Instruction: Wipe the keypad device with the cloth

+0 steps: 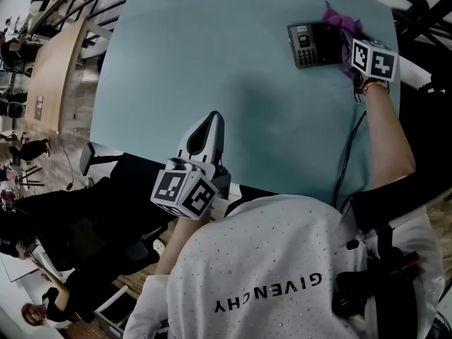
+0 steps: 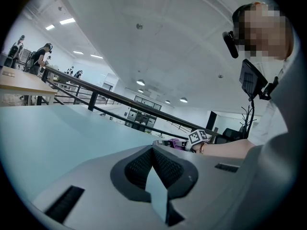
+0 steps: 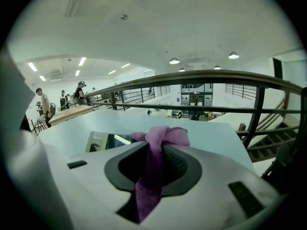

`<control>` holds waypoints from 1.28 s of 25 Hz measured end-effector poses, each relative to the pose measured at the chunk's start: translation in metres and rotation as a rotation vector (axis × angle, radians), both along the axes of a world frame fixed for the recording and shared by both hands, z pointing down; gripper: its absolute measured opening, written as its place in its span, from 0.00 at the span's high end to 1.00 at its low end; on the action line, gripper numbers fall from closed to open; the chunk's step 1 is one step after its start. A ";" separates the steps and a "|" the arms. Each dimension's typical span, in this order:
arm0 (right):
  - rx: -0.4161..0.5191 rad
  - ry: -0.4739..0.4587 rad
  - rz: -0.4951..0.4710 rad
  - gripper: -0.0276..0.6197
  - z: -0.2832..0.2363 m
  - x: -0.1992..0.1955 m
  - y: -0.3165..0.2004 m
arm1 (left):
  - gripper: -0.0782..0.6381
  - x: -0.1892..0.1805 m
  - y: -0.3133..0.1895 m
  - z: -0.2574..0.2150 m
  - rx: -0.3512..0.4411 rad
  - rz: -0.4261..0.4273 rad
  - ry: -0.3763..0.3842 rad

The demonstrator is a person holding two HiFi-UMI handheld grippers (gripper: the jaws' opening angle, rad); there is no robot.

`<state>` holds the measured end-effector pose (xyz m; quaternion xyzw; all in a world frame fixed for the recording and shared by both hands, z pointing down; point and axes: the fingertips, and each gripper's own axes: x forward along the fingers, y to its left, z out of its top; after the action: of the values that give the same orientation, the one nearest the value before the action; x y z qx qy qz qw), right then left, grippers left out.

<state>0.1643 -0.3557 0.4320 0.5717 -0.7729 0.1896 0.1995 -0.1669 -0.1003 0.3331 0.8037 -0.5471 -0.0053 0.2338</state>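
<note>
- Head view: the keypad device (image 1: 314,44) lies on the table (image 1: 212,62), with the purple cloth (image 1: 344,24) bunched at its right edge. The left gripper (image 1: 210,122) is well apart from the device.
- Right gripper view only: the right gripper (image 3: 156,147) clamps the cloth just beside the device.
- Left gripper view only: its jaws meet, empty.

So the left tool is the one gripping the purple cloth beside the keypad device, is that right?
Not quite: it is the right tool that grips the purple cloth beside the keypad device, as the right gripper view shows. The left tool is closed on nothing.
</note>
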 end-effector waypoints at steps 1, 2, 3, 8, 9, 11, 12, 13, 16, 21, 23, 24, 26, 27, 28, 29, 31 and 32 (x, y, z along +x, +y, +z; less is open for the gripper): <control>-0.004 0.003 -0.001 0.84 0.002 -0.001 0.002 | 0.89 -0.001 0.001 0.000 0.000 -0.001 0.000; -0.008 0.007 -0.002 0.84 0.003 -0.001 0.003 | 0.89 -0.001 0.001 0.000 -0.002 -0.002 0.001; -0.012 0.014 -0.003 0.84 0.005 -0.001 0.005 | 0.89 -0.001 0.001 0.000 -0.006 -0.004 0.002; -0.031 0.061 0.013 0.84 0.016 0.001 0.016 | 0.89 0.001 0.001 -0.002 -0.003 0.002 0.009; -0.041 0.063 0.019 0.84 0.019 0.001 0.020 | 0.89 0.001 0.001 -0.002 -0.001 0.004 0.009; -0.065 0.059 0.031 0.84 0.027 0.003 0.027 | 0.89 0.001 0.001 -0.003 0.003 0.009 0.010; -0.072 0.057 0.034 0.84 0.030 0.003 0.030 | 0.89 0.001 0.002 -0.004 0.004 0.010 0.010; -0.075 0.058 0.034 0.84 0.031 0.003 0.032 | 0.89 0.001 0.003 -0.004 0.004 0.011 0.010; -0.079 0.080 0.024 0.84 0.034 0.002 0.038 | 0.89 0.002 0.004 -0.005 0.003 0.014 0.011; -0.136 0.118 0.028 0.84 0.050 0.007 0.052 | 0.89 0.005 0.007 -0.005 0.006 0.024 0.010; -0.159 0.147 0.032 0.84 0.055 0.008 0.057 | 0.89 0.004 0.007 -0.005 0.004 0.026 0.017; -0.171 0.156 0.035 0.84 0.058 0.009 0.060 | 0.89 0.004 0.007 -0.005 0.004 0.028 0.022; -0.208 0.158 0.043 0.84 0.065 0.011 0.067 | 0.89 0.007 0.006 -0.005 0.005 0.039 0.028; -0.231 0.156 0.044 0.84 0.069 0.013 0.071 | 0.89 0.009 0.006 -0.006 0.008 0.047 0.028; -0.251 0.153 0.044 0.84 0.073 0.014 0.076 | 0.89 0.011 0.006 -0.007 0.014 0.055 0.027; -0.267 0.148 0.042 0.84 0.076 0.015 0.082 | 0.89 0.013 0.005 -0.008 0.020 0.065 0.026; -0.284 0.127 0.040 0.84 0.080 0.016 0.093 | 0.89 0.018 0.004 -0.012 0.031 0.087 0.027; -0.287 0.111 0.039 0.84 0.080 0.016 0.100 | 0.89 0.021 0.003 -0.012 0.037 0.103 0.030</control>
<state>0.1803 -0.2558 0.5123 0.5619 -0.7145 0.2701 0.3176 -0.1455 -0.0977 0.3207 0.8348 -0.5013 -0.0157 0.2270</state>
